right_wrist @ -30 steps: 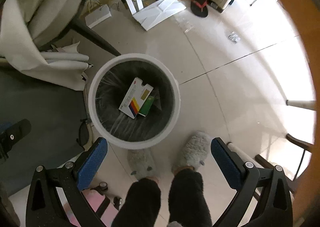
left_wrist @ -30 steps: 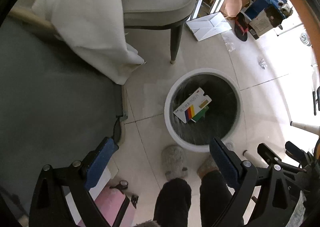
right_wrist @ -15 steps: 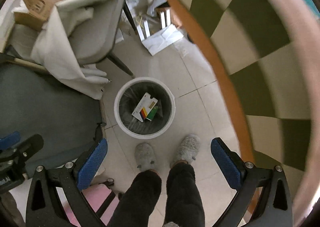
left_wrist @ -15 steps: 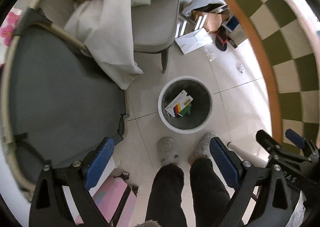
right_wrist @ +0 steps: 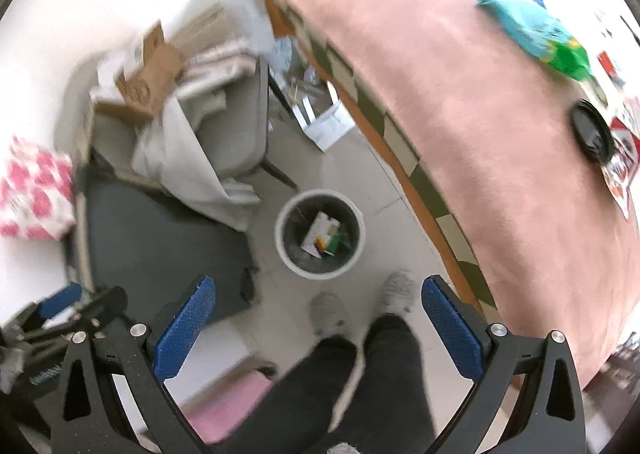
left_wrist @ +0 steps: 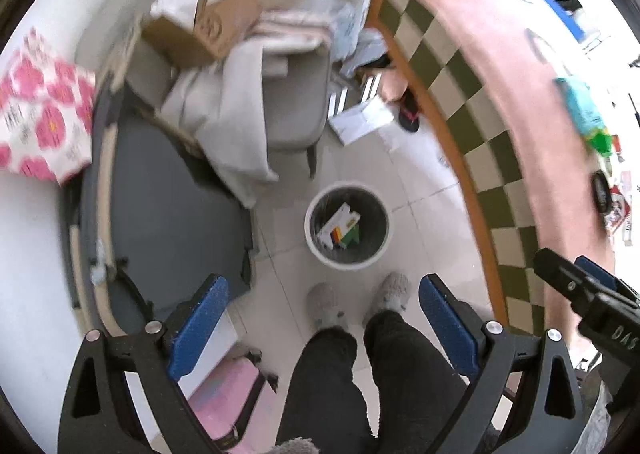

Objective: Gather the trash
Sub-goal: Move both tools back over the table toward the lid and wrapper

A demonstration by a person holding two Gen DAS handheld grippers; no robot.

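Table [right_wrist: 460, 102], one: pink cloth top, checked skirt; far edge cut off by the frame.
Grey mat [left_wrist: 172, 214], one, on the floor, left of the bin.
Chair [left_wrist: 296, 102], one, draped in white fabric, a cardboard box [left_wrist: 208, 30] on top; blurred.
Trash bin [left_wrist: 347, 225], one: round, white rim, dark liner, standing on the tiled floor far below both grippers, just ahead of two slippered feet [left_wrist: 326, 304].
Boxes in the bin [left_wrist: 338, 226], two: a white one with colour stripes, a green one beside it; print unreadable.
Table litter: teal and green bag [right_wrist: 536, 34], one; black lid [right_wrist: 592, 130], one; further items too blurred to count.
Left gripper [left_wrist: 320, 326]: blue pads wide apart, empty.
Right gripper [right_wrist: 318, 324]: blue pads wide apart, empty.
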